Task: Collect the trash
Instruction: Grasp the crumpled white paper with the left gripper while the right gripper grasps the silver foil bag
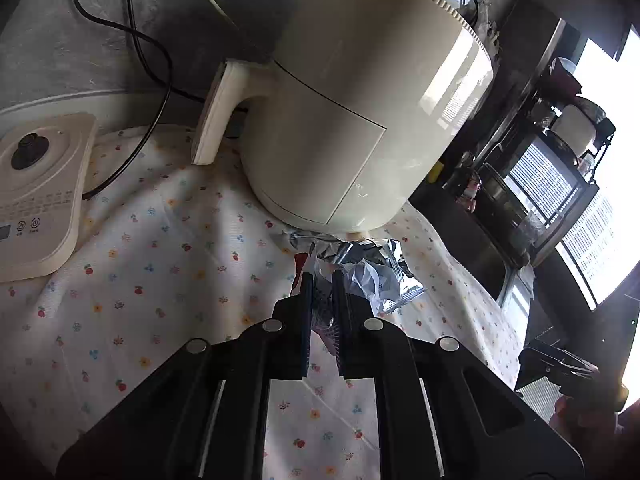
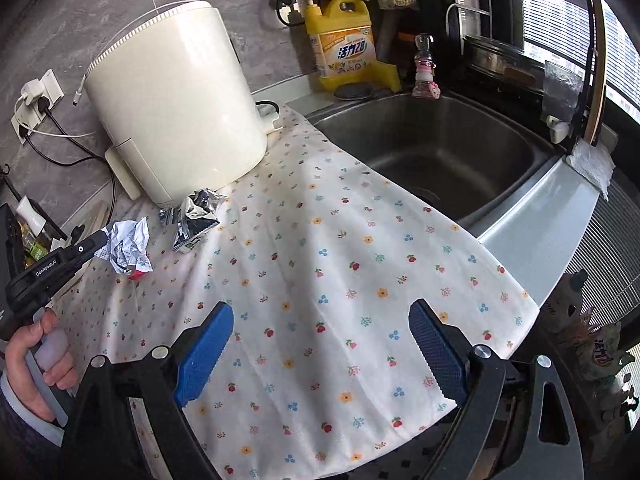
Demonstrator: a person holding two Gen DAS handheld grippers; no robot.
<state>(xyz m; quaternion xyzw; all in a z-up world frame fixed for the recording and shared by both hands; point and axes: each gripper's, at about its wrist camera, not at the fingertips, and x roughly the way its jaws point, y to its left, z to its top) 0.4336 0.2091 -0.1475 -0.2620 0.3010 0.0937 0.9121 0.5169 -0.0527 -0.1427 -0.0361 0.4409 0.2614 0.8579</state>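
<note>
My left gripper (image 1: 321, 280) is shut on a crumpled white paper wrapper (image 1: 374, 280) just above the floral cloth (image 1: 160, 280). In the right wrist view the same gripper (image 2: 105, 236) comes in from the left, pinching that crumpled paper (image 2: 128, 246). A crumpled silver foil wrapper (image 2: 196, 216) lies on the cloth beside it, against the foot of the cream air fryer (image 2: 172, 100); the foil also shows in the left wrist view (image 1: 360, 250). My right gripper (image 2: 322, 322) is open and empty, hovering over the near part of the cloth (image 2: 320, 240).
A steel sink (image 2: 440, 148) is to the right of the cloth. A yellow detergent bottle (image 2: 344, 44) stands behind it. A white appliance base (image 1: 36, 196) sits left of the air fryer (image 1: 360, 112), with black and white cables (image 1: 152, 60) along the wall.
</note>
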